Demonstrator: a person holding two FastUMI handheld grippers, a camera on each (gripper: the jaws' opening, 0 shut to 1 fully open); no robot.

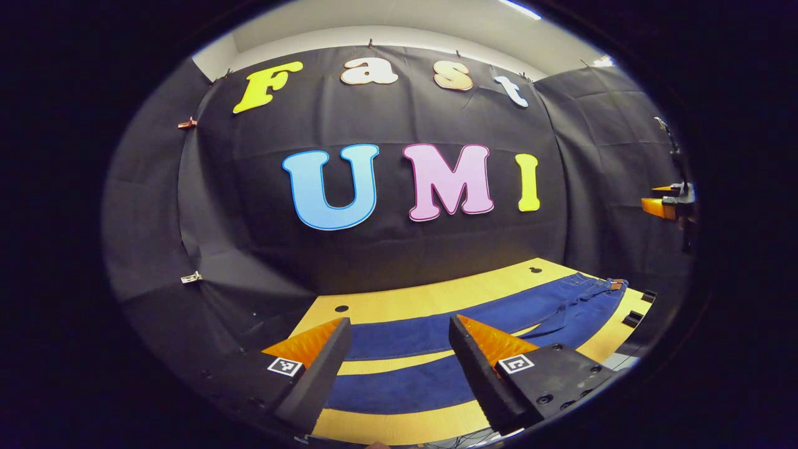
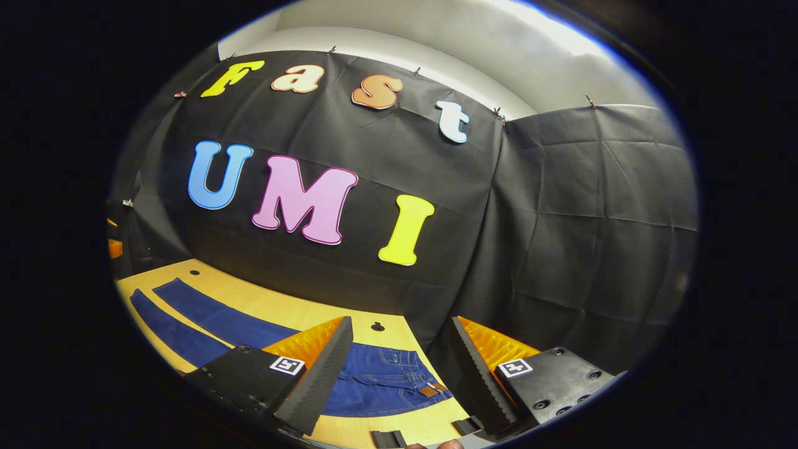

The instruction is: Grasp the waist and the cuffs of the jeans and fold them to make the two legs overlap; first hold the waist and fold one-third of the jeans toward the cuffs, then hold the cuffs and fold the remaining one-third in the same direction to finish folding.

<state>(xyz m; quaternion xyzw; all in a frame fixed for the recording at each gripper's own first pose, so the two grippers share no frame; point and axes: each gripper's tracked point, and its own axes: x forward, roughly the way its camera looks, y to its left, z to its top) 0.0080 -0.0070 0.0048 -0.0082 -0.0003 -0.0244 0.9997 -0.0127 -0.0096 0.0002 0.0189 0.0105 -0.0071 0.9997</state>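
Table (image 1: pixel 399 305) w/ flat jeans (image 1: pixel 436 330); both claws (image 1: pixel 399 368) (image 2: pixel 399 368) wide open, empty.

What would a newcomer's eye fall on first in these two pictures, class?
First, the blue jeans spread flat on the yellow table, legs apart, waist at the far right in the left gripper view. Next, the left tool, open above the legs, and the right tool, open over the waist.

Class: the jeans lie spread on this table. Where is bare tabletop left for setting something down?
Bare wood runs along the table between the jeans and the booth wall, in the strip between the two legs, and along the near edge. The waist end near the table's edge is tightest.
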